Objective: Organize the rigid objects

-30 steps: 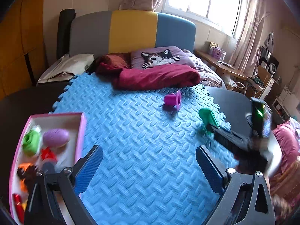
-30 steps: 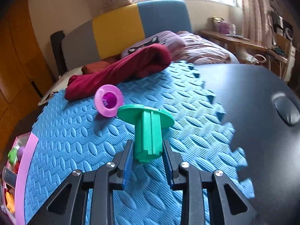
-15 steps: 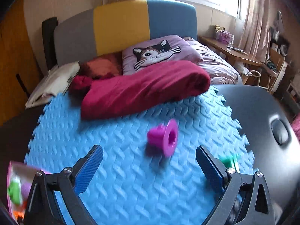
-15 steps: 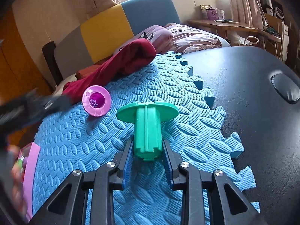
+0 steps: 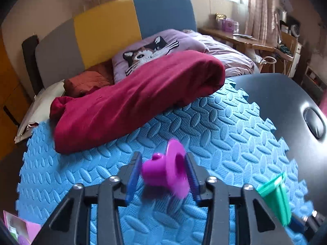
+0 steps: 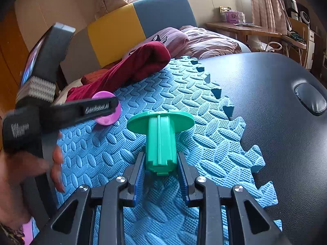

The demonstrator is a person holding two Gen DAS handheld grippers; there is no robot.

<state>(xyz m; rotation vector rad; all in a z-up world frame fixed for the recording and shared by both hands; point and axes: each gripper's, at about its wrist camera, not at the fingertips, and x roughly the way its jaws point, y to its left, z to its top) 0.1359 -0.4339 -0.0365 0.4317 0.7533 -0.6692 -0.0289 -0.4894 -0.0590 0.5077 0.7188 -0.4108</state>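
Note:
My left gripper (image 5: pixel 163 173) is shut on a magenta flanged plastic piece (image 5: pixel 165 173) lying on the blue foam mat (image 5: pixel 204 134). My right gripper (image 6: pixel 161 173) is shut on the stem of a green flanged plastic piece (image 6: pixel 160 138), flange pointing away. The green piece also shows at the lower right of the left wrist view (image 5: pixel 276 198). In the right wrist view the left gripper's black body (image 6: pixel 61 110) covers most of the magenta piece (image 6: pixel 108 118). A corner of the pink box (image 5: pixel 14 226) shows at the lower left.
A dark red folded cloth (image 5: pixel 132 102) lies across the mat's far edge. Behind it are a cat-print pillow (image 5: pixel 155 49) and a bed headboard (image 5: pixel 114 30). Black tabletop (image 6: pixel 276 102) extends to the right of the mat. A wooden desk (image 5: pixel 241 38) stands far right.
My left gripper moved forward across the mat to the magenta piece and closed its jaws on it. My right gripper kept holding the green piece, nearly still.

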